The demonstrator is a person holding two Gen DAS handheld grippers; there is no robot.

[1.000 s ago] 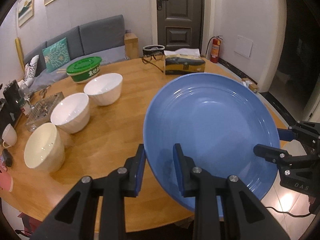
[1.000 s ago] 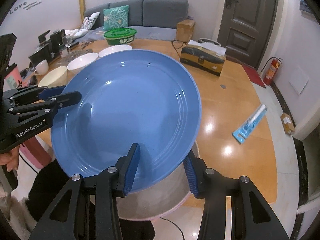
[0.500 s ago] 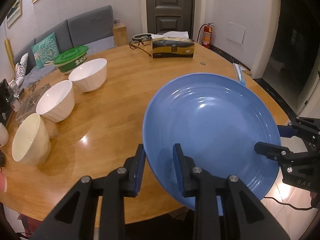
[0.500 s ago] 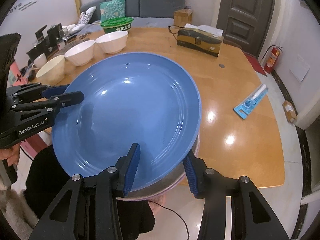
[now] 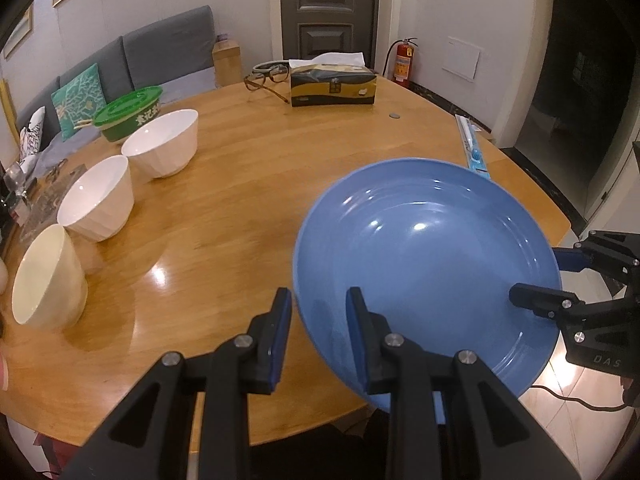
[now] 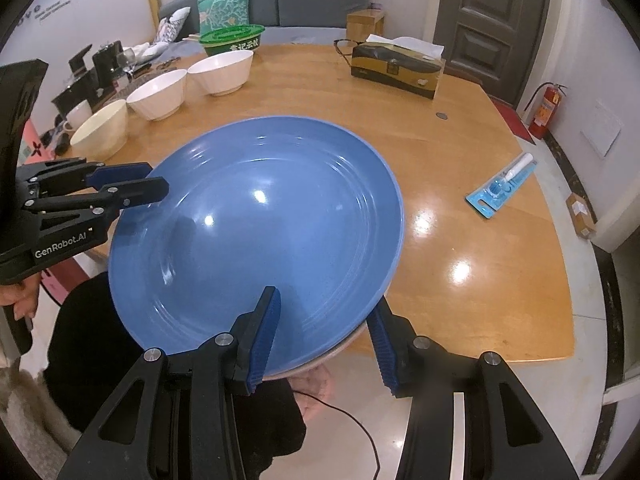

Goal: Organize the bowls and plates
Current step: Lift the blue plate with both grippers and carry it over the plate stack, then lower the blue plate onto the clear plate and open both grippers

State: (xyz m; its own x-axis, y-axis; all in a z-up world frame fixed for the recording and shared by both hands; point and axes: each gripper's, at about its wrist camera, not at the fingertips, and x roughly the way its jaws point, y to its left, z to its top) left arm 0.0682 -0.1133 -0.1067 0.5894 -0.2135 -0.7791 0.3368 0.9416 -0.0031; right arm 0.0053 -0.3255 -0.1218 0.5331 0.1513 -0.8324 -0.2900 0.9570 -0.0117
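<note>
A big blue plate (image 5: 424, 264) (image 6: 256, 232) hangs tilted over the near edge of the wooden table (image 5: 248, 184). My left gripper (image 5: 318, 320) is shut on its left rim, one pad above and one below. At the near right rim my right gripper (image 6: 324, 328) has one finger on top and one under; its jaws are opening with the rim still between the pads. A pale rim (image 6: 344, 346) shows just beneath the plate there. Two white bowls (image 5: 164, 148) (image 5: 98, 200) and a cream bowl (image 5: 44, 280) stand in a row at the table's left.
A tissue box (image 5: 332, 88), glasses (image 5: 266, 80) and a green lidded tub (image 5: 128, 114) sit at the far side. A blue toothbrush packet (image 6: 502, 184) lies near the right edge. A person's hand (image 6: 20, 300) holds the left gripper.
Both grippers and the blue plate have sunk toward the table, so more tabletop shows beyond the plate. The right gripper's fingers stand slightly wider apart.
</note>
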